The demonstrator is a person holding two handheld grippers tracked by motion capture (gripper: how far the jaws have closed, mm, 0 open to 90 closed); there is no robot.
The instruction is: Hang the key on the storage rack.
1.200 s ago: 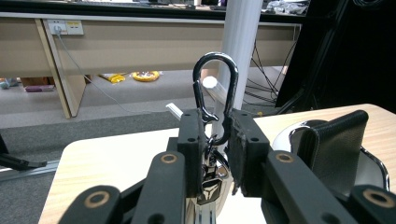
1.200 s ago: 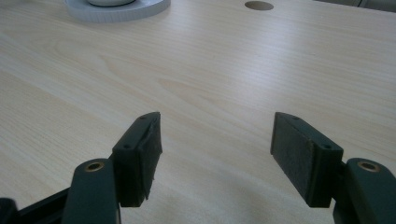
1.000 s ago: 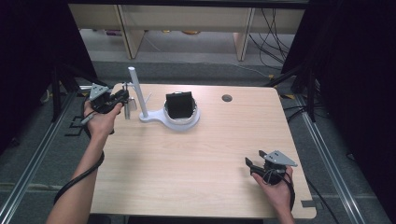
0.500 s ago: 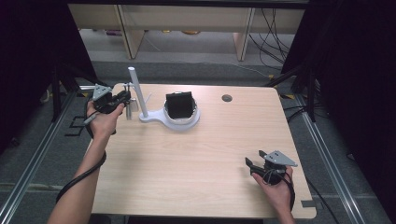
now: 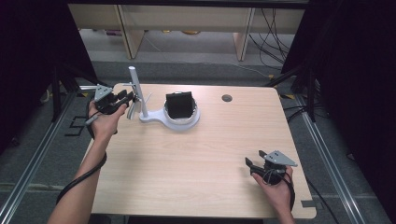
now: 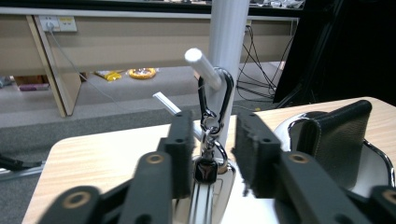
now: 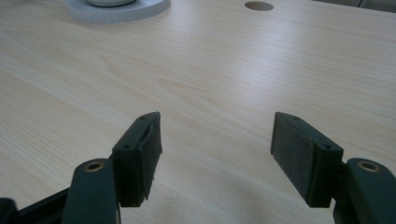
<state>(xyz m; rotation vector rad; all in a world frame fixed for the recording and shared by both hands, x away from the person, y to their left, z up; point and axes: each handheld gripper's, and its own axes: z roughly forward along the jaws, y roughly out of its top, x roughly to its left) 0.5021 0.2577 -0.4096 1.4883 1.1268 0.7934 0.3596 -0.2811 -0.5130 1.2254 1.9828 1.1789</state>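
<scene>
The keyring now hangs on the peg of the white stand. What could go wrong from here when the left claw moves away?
1. The left claw has just been opening, and the keyring hangs between its pads without being pressed. Pulling back crookedly might catch it and lift it off the peg.
2. A bump might tip the slim stand.

In the left gripper view the white post (image 6: 228, 56) runs off the top edge, the key fob (image 6: 205, 171) is blurred, and the black wallet's (image 6: 338, 140) base sits hidden inside the tray (image 6: 373, 163).
</scene>
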